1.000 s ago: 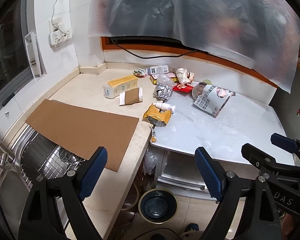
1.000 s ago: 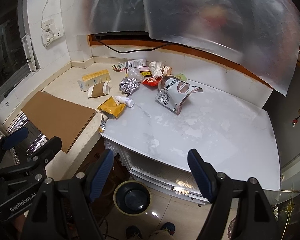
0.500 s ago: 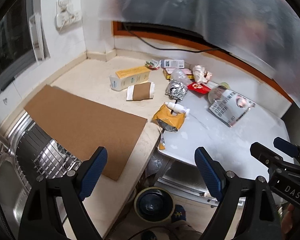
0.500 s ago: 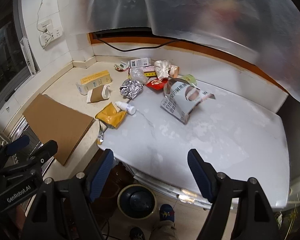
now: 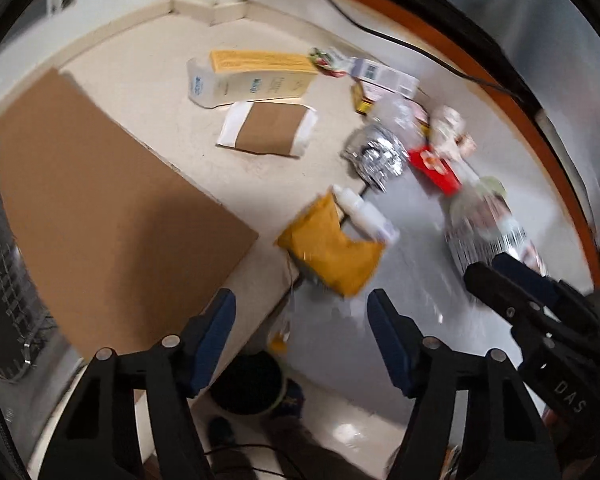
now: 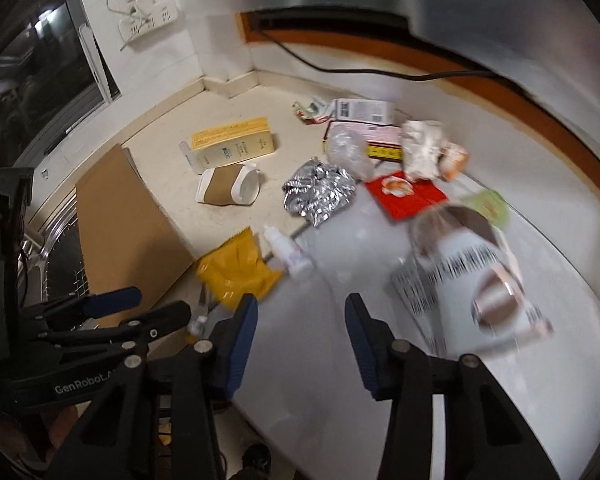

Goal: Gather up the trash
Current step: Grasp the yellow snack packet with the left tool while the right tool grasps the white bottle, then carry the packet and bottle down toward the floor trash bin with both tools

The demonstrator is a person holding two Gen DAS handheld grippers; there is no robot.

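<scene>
Where the cream stone counter meets the glossy white tabletop, the two surfaces form one working level under white tiled walls, with a dark window and a white wall socket on the left wall and a black cable running along an orange-brown wooden sill at the back. A flat brown cardboard sheet lies over the counter's left part, partly covering a steel sink with a wire rack.

Trash is scattered from the counter's back corner onto the tabletop's left edge: a yellow and white carton box lying flat, just in front of it a white paper cup with a brown sleeve on its side, a crumpled silver foil wrapper, a crumpled yellow snack bag straddling the seam between counter and tabletop, and a small white squeeze bottle touching that bag. Farther back sit a red flat packet, a white barcode-printed box, a crumpled clear plastic wrapper and a large white printed pouch, blurred. Whether the cup or boxes hold anything cannot be told.

On the floor below the counter's edge stands a dark round bin; its contents are not visible.

The left gripper hovers just short of the yellow bag, fingers spread apart and holding nothing. The right gripper hangs over the tabletop's near edge, fingers likewise spread and empty.
</scene>
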